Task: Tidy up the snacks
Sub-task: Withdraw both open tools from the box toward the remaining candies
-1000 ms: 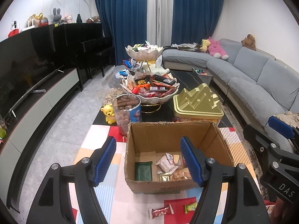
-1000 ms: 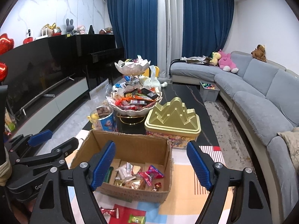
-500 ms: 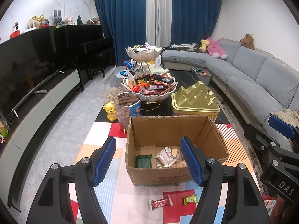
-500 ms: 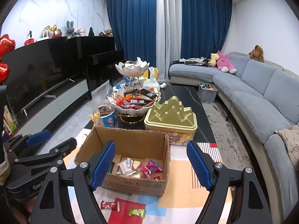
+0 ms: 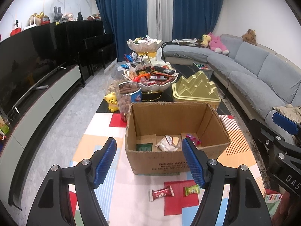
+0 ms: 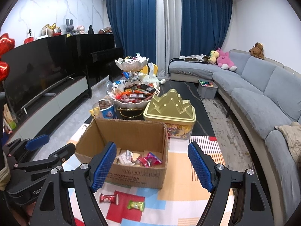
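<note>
An open cardboard box (image 5: 165, 162) (image 6: 135, 175) stands on the patchwork mat, with several wrapped snacks (image 5: 167, 143) (image 6: 148, 160) on its bottom. In front of it lie a red-wrapped candy (image 5: 161, 192) (image 6: 109, 198) and a green-wrapped candy (image 5: 191, 189) (image 6: 136, 205). My left gripper (image 5: 149, 164) hovers open above the mat before the box, nothing between its fingers. My right gripper (image 6: 152, 166) is open too and empty, held beside the left one. Each gripper shows at the edge of the other's view.
Behind the box stand a tiered bowl stand of snacks (image 5: 150, 77), a gold mountain-lidded tin (image 5: 195, 90), a clear jar of biscuits (image 5: 129, 98) and a yellow bear figure (image 5: 112, 101). A grey sofa (image 5: 263, 75) runs along the right, a dark TV unit (image 5: 37, 60) along the left.
Both grippers have drawn back from the box and sunk slightly. The box looks farther off, and the two loose candies on the mat have come fully into view.
</note>
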Action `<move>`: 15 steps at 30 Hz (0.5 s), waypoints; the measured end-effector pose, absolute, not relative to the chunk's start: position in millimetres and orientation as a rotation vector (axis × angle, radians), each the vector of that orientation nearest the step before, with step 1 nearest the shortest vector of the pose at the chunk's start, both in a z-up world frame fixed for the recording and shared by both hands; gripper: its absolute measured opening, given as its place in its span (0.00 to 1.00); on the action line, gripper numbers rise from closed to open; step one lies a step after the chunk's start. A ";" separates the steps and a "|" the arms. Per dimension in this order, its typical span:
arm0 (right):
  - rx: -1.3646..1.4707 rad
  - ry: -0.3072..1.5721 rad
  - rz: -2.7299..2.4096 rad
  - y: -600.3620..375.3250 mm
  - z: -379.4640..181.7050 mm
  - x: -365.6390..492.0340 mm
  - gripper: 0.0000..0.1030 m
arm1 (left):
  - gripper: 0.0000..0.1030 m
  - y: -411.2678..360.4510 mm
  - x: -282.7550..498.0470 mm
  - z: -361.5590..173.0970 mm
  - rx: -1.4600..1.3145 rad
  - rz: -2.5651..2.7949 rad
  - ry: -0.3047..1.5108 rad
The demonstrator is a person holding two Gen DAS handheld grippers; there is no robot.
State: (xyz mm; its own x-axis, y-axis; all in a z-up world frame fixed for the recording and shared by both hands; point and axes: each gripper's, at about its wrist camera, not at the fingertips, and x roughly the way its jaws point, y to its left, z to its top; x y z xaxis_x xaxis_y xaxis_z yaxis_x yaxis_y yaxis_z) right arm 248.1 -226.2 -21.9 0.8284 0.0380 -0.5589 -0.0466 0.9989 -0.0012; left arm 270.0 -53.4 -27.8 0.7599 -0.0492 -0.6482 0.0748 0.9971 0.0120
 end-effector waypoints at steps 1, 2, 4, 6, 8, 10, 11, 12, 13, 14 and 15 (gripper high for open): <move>-0.016 0.595 0.045 -225.7 -22.8 246.9 0.77 | 0.69 -53.4 268.8 -29.6 0.038 -0.067 0.708; -0.017 0.597 0.046 -225.5 -24.0 246.1 0.77 | 0.69 -53.3 268.5 -30.2 0.039 -0.067 0.709; -0.020 0.601 0.046 -225.0 -27.4 243.8 0.77 | 0.69 -53.0 267.2 -32.9 0.041 -0.065 0.715; -0.022 0.606 0.047 -224.9 -31.0 241.7 0.77 | 0.69 -53.0 265.5 -36.5 0.042 -0.064 0.721; -0.024 0.610 0.048 -224.7 -34.6 239.7 0.77 | 0.70 -52.6 263.1 -40.9 0.043 -0.063 0.728; -0.025 0.619 0.048 -224.2 -39.6 239.0 0.77 | 0.70 -52.6 261.4 -45.8 0.046 -0.063 0.735; -0.025 0.622 0.048 -224.5 -41.4 238.2 0.77 | 0.70 -52.6 260.4 -48.6 0.047 -0.063 0.740; -0.026 0.628 0.048 -224.5 -44.4 237.2 0.77 | 0.70 -52.5 259.3 -51.2 0.048 -0.063 0.744; -0.026 0.631 0.048 -224.4 -45.9 236.8 0.77 | 0.70 -52.7 258.4 -54.9 0.050 -0.064 0.751; -0.027 0.637 0.048 -224.3 -48.4 236.0 0.77 | 0.70 -53.0 257.8 -57.5 0.051 -0.065 0.756; -0.027 0.641 0.048 -224.4 -50.8 235.8 0.77 | 0.70 -53.3 257.3 -59.5 0.053 -0.065 0.759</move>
State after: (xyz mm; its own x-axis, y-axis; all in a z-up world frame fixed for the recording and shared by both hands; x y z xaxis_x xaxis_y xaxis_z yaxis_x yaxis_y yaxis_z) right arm 235.8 -224.4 -50.8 0.8003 0.0369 -0.5985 -0.0534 0.9985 -0.0099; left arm 257.3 -53.3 -59.5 0.7238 -0.0397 -0.6888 0.0781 0.9966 0.0246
